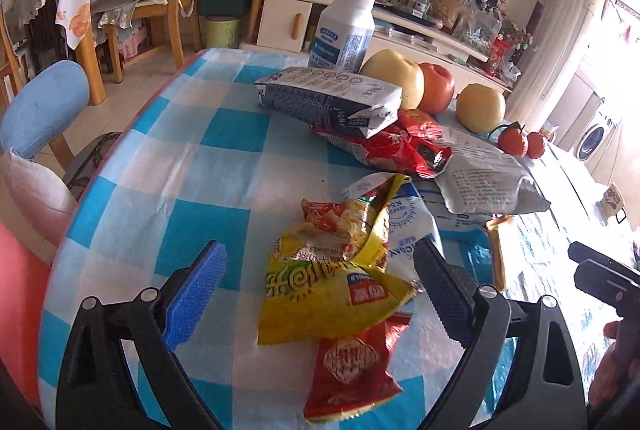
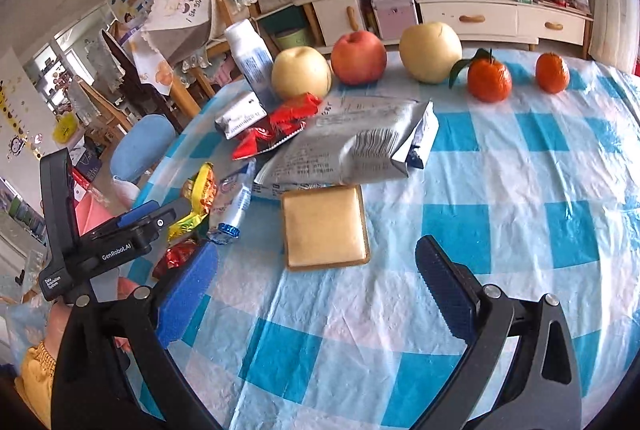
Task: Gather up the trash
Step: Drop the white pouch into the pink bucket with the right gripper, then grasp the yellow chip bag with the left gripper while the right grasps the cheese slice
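With both claws open, I line my left claw (image 1: 316, 294) around the yellow wrapper (image 1: 332, 282); closing on it comes next, I judge.

My left gripper (image 1: 320, 294) hangs low and tilted downward, its jaws spread wide, nothing between them. My right gripper (image 2: 316, 294) sits level with it at its right side, jaws just as wide and empty. My hand (image 2: 60, 314) wraps the left gripper's handle from below.
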